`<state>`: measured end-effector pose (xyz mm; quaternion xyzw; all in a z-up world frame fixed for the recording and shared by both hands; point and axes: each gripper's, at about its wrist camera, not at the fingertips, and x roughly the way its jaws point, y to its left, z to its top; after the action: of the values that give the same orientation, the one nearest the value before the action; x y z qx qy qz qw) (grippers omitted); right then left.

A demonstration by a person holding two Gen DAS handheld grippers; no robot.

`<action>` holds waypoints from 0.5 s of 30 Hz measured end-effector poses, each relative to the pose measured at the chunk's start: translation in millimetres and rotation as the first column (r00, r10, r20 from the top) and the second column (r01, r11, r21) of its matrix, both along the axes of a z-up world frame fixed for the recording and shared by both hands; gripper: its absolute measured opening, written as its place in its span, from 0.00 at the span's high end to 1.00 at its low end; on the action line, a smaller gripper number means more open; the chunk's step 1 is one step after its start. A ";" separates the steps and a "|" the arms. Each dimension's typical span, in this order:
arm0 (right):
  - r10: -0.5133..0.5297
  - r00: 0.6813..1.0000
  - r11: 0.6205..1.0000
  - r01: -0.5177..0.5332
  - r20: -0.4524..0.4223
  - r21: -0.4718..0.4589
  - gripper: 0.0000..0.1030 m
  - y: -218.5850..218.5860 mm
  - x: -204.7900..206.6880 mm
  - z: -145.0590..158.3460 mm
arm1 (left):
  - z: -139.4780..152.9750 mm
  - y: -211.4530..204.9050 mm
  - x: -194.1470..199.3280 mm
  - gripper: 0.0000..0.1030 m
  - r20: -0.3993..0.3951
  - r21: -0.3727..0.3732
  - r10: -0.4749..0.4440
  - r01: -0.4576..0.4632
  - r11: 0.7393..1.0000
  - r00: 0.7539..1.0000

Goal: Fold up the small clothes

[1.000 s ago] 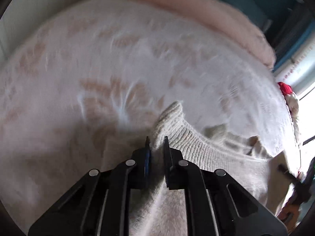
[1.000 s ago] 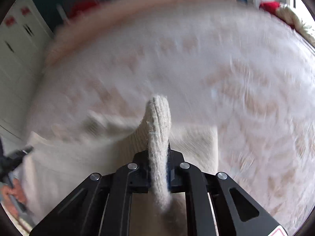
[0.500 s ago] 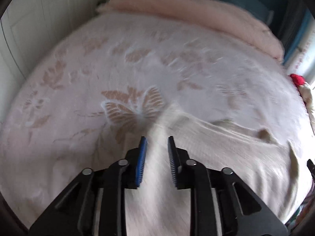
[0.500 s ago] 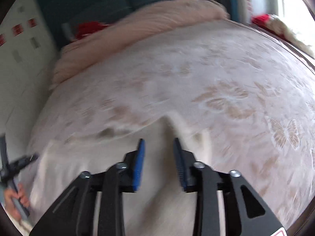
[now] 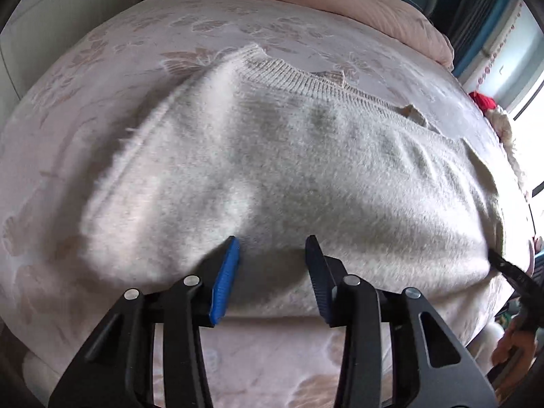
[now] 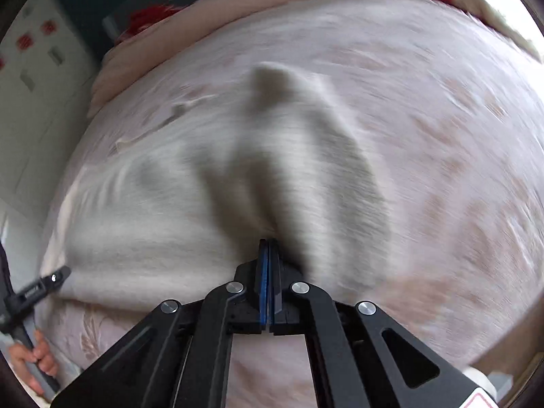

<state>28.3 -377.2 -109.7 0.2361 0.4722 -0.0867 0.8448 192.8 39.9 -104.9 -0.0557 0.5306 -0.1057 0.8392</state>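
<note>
Floral bedspread (image 5: 210, 23); fuzzy sweater (image 5: 289, 170); writing unreadable.

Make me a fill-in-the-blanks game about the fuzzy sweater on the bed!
1. The sweater lies on a bed cover printed with ____.
2. The pads on the left tool are coloured ____.
3. The right tool has its jaws ____.
4. The sweater's ribbed collar lies at its ____ edge in the left view.

Missing words: butterflies; blue; shut; far
</note>
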 end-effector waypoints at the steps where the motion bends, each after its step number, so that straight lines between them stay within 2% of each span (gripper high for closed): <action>1: -0.022 1.000 1.000 0.021 -0.023 -0.020 1.00 -2.2 -3.5 1.3 | 1.7 -0.9 -1.6 0.61 0.003 0.010 -0.001 0.001 1.000 1.000; 2: -0.036 0.999 0.998 0.034 -0.036 -0.053 1.00 0.8 -8.2 6.2 | 5.4 -0.5 -4.0 0.60 0.007 0.010 0.006 -0.006 1.000 1.000; 3: -0.035 0.999 0.998 0.034 -0.022 -0.045 0.94 2.2 -12.4 11.3 | 14.0 1.1 -10.5 0.53 0.020 -0.018 0.021 -0.021 1.000 1.000; 4: -0.046 0.999 0.998 0.046 -0.010 -0.035 0.84 2.2 -18.4 15.7 | 24.2 10.6 -19.1 0.35 0.044 -0.077 0.057 -0.053 0.996 0.997; 5: -0.074 0.997 0.997 0.074 0.006 -0.012 0.74 0.4 -27.3 19.4 | 32.5 22.6 -28.8 0.25 0.066 -0.130 0.121 -0.112 0.985 0.990; 6: -0.097 0.995 0.995 0.096 0.017 0.014 0.50 -1.7 -35.2 19.5 | 38.2 40.7 -36.6 0.11 0.084 -0.185 0.213 -0.195 0.963 0.973; 7: -0.117 0.993 0.992 0.116 0.027 0.051 0.41 -4.2 -38.5 17.7 | 40.3 56.6 -42.8 0.09 0.087 -0.226 0.282 -0.257 0.940 0.955; 9: -0.147 0.989 0.971 0.141 0.019 0.191 0.41 -18.9 -48.2 4.0 | 31.1 87.6 -43.8 0.07 0.023 -0.278 0.384 -0.363 0.889 0.923; 10: -0.165 0.986 0.951 0.157 0.007 0.265 0.41 -23.2 -46.0 -4.2 | 17.8 103.5 -38.1 0.07 -0.061 -0.283 0.427 -0.426 0.860 0.902; 12: -0.211 0.977 0.882 0.188 0.005 0.433 0.40 -28.9 -44.3 -20.2 | -1.4 122.2 -32.6 0.08 -0.176 -0.341 0.472 -0.504 0.794 0.864; 13: -0.223 0.975 0.855 0.191 0.010 0.482 0.40 -30.4 -40.6 -25.9 | -9.7 129.0 -30.3 0.08 -0.225 -0.387 0.494 -0.543 0.745 0.840; 14: -0.243 0.970 0.831 0.200 0.015 0.520 0.40 -31.6 -33.5 -30.6 | -13.4 131.2 -27.6 0.08 -0.243 -0.416 0.503 -0.558 0.718 0.829; 15: -0.255 0.967 0.814 0.203 0.021 0.543 0.39 -31.6 -27.6 -34.4 | -15.2 130.8 -24.1 0.07 -0.252 -0.431 0.508 -0.566 0.703 0.824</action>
<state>0.7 -408.8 -144.1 0.5219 0.4059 -0.0413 0.7491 168.6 170.7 -120.2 -0.4234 0.4936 0.0167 0.7595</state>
